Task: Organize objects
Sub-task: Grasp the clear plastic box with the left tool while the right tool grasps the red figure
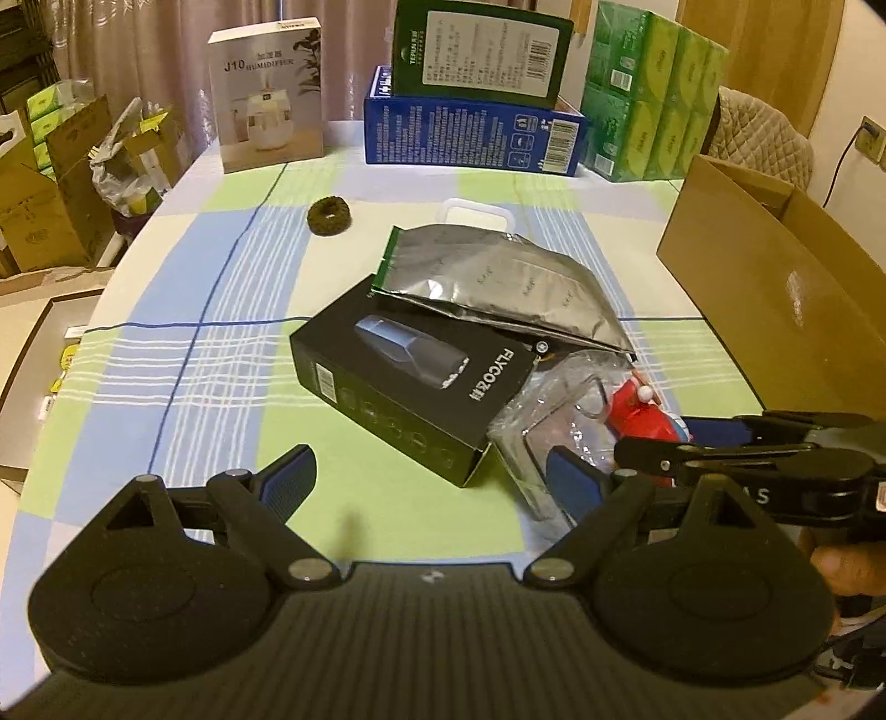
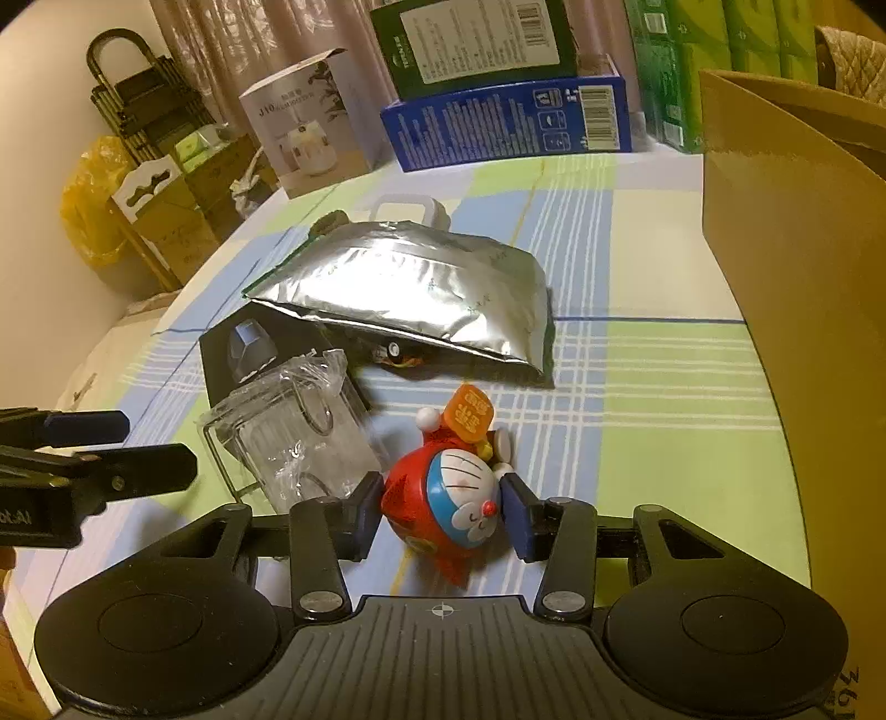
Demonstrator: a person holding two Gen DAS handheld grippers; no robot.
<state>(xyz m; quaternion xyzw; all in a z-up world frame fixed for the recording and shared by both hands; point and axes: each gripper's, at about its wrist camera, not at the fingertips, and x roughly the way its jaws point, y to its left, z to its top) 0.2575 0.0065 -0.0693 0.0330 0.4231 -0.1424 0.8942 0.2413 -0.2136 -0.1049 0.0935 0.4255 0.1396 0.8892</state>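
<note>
Checked tablecloth (image 2: 637, 387): toy figure (image 2: 454, 498) between right gripper (image 2: 443, 512) fingers.

A humidifier box (image 1: 271, 94) stands upright at the far edge of the checked surface (image 1: 183, 354). Beside it, a dark green box (image 1: 482, 52) rests on a blue carton (image 1: 470, 135), with wrapped green tissue packs (image 1: 653, 94) stacked to the right. Curtains (image 1: 155, 50) hang behind. Off the surface's left side sit open cardboard cartons (image 1: 50, 194); the right wrist view shows a yellow bag (image 2: 91, 199) and a dark wire rack (image 2: 138, 94) there.
</note>
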